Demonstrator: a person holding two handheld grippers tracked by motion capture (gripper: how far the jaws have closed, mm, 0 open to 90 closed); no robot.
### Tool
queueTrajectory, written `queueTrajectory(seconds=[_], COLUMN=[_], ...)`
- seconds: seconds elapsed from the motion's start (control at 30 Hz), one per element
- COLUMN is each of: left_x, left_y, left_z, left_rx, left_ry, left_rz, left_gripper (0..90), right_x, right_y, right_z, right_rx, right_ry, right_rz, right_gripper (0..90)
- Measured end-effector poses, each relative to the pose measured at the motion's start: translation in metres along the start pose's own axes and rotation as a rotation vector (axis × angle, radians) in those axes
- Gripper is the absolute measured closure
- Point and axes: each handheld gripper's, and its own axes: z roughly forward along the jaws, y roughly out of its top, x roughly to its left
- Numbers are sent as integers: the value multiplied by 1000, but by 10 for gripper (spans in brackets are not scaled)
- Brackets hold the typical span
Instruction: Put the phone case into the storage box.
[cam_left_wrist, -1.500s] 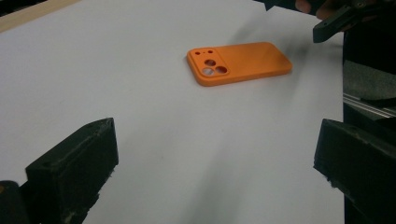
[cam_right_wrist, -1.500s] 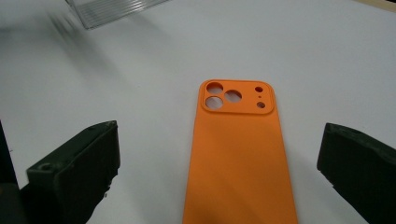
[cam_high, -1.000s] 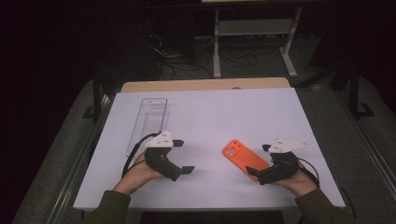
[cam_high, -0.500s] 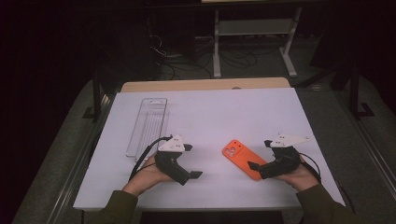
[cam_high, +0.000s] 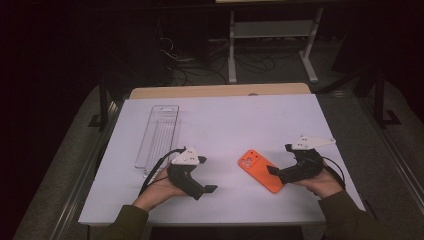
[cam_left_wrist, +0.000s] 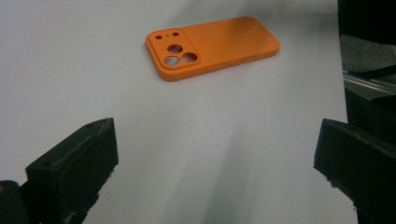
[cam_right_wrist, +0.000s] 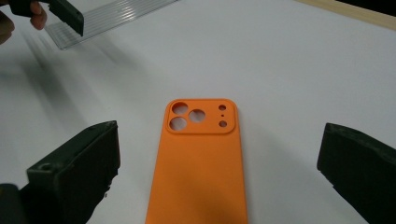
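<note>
Both tongs stand released: the right gripper (cam_high: 276, 171), lower right in the high view, straddles the near end of the orange phone case (cam_high: 260, 170) at centre. The left gripper (cam_high: 206, 189) has swung toward it from lower left, suggesting a two-handed pickup, leaving the clear tray (cam_high: 158, 134) upper left.

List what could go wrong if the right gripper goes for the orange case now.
1. The case lies flat on the smooth table, so the open right gripper may find little edge to pinch and could push it along instead of gripping it.
2. The case sits toward the table's near edge; a shove that way might send it off.
3. The open left gripper points at the case too, so both closing in could collide.
</note>
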Motion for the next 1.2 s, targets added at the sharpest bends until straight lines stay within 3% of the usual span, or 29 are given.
queueTrajectory(seconds=[0.63, 1.2], left_x=[2, 2], left_y=[-5, -7], left_z=[4, 6], left_rx=[18, 27], left_ry=[-2, -2], left_rz=[3, 13], left_gripper=[0, 0], right_x=[-13, -8], right_y=[9, 14], right_z=[7, 16], right_rx=[-1, 73], right_ry=[-13, -8], right_rz=[29, 35], right_gripper=[0, 0])
